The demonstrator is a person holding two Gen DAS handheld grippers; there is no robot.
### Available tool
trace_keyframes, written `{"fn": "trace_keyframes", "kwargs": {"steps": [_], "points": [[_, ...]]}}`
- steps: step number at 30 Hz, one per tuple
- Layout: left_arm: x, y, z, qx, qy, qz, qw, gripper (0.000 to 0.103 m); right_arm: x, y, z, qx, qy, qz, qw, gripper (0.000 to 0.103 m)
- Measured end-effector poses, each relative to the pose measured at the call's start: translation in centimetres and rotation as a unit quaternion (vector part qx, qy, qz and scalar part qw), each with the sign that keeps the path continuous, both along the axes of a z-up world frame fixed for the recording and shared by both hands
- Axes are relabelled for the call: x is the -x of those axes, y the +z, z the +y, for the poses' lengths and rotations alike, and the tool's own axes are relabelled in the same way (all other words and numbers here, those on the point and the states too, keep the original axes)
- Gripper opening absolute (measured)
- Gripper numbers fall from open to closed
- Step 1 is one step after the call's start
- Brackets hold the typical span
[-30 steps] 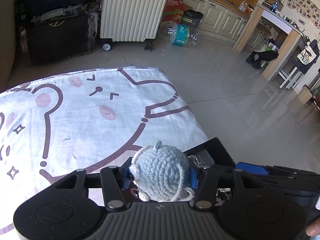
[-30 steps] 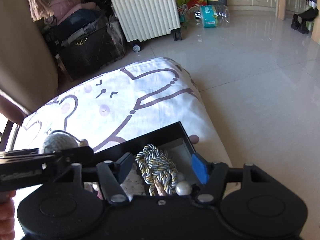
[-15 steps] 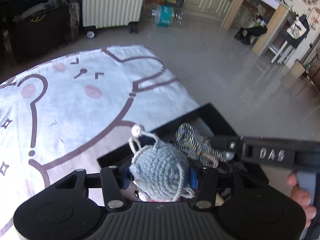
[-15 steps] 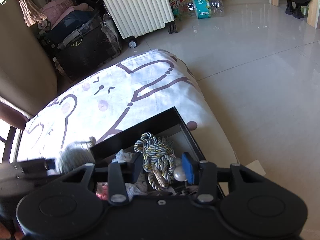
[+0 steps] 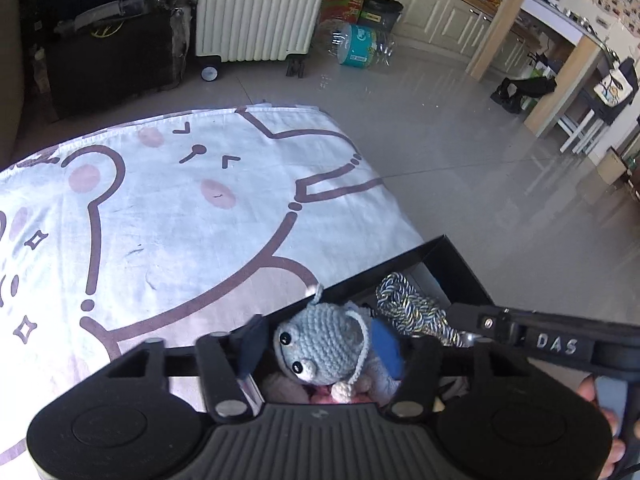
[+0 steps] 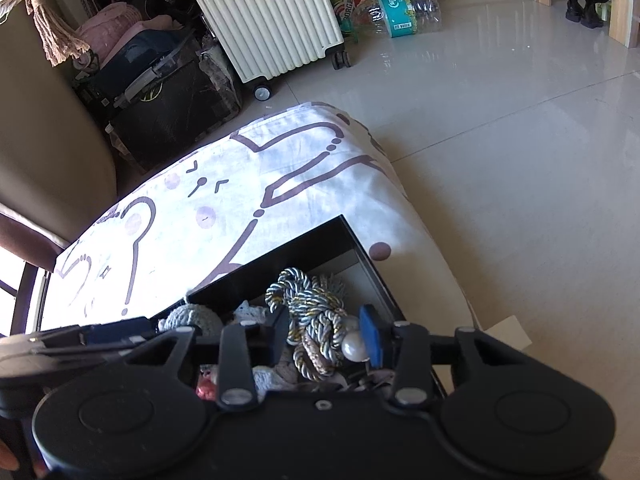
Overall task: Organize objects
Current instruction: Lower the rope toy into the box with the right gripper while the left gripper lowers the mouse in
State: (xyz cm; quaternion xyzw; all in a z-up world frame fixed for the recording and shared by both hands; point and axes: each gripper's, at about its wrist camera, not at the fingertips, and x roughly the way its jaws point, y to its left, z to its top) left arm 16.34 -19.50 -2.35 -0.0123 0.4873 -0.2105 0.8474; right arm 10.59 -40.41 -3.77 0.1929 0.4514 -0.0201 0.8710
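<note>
A blue-grey crocheted toy (image 5: 324,348) lies in the black box (image 5: 460,258), face up, between the spread fingers of my left gripper (image 5: 320,348), which is open. The toy also shows in the right wrist view (image 6: 192,318). My right gripper (image 6: 324,338) is open over the same box (image 6: 352,236), with a braided rope knot with a pearl (image 6: 316,316) lying between its fingers. The rope also shows in the left wrist view (image 5: 408,308). The right gripper's body crosses the left wrist view at the right (image 5: 552,344).
The box sits at the right edge of a bed with a white bear-print sheet (image 5: 160,208). Other soft items lie in the box (image 6: 208,388). Beyond are tiled floor (image 6: 520,160), a white suitcase (image 5: 256,8) and dark bags (image 5: 108,52).
My left gripper has opened and the crocheted toy has dropped into the box, now face up. My right gripper has opened and the rope knot rests in the box.
</note>
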Motion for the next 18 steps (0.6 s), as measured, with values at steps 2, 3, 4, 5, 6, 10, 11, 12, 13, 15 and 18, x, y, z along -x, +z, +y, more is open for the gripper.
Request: {"fn": "trace_keyframes", "kwargs": {"steps": [2,3,4,5,6,10,11,12,13,15,18], "points": [[-0.1,0.2,0.2,0.004,0.005,-0.001,1.0000,0.034,-0.1,-0.2,0.1,-0.002,0.000,0.000,1.000,0.035],[-0.1,0.2,0.2,0.003,0.005,-0.002,1.0000,0.027,-0.2,-0.4,0.2,-0.001,0.003,0.000,1.000,0.034],[-0.1,0.2,0.1,0.002,0.005,-0.005,1.0000,0.025,-0.3,-0.5,0.3,-0.001,0.006,0.001,1.000,0.032],[-0.1,0.1,-0.1,0.003,0.001,-0.006,1.0000,0.022,-0.4,-0.8,0.4,-0.001,0.008,0.003,1.000,0.030],[-0.1,0.0,-0.3,0.001,-0.003,-0.007,1.0000,0.017,-0.6,-1.0,0.5,-0.002,0.009,0.009,1.000,0.028],[0.4,-0.2,-1.3,-0.025,-0.022,-0.020,0.9993,0.015,-0.6,-2.5,1.0,0.007,0.010,0.030,0.999,0.027],[0.4,-0.3,-1.4,-0.030,-0.024,-0.021,0.9990,0.015,-0.5,-2.6,1.0,0.007,0.009,0.029,1.000,0.027],[0.4,-0.5,-1.5,-0.036,-0.026,-0.021,0.9988,0.015,-0.5,-2.7,1.0,0.005,0.009,0.029,1.000,0.027],[0.4,-0.7,-1.6,-0.041,-0.028,-0.021,0.9985,0.015,-0.5,-2.8,0.9,0.004,0.009,0.030,1.000,0.027],[0.3,-1.2,-1.5,-0.047,-0.028,-0.017,0.9984,0.015,-0.5,-2.7,1.0,0.006,0.008,0.031,0.999,0.027],[0.2,-1.7,-0.9,-0.036,-0.024,-0.010,0.9990,0.015,-0.4,-2.6,1.2,0.012,0.010,0.030,0.999,0.027]]}}
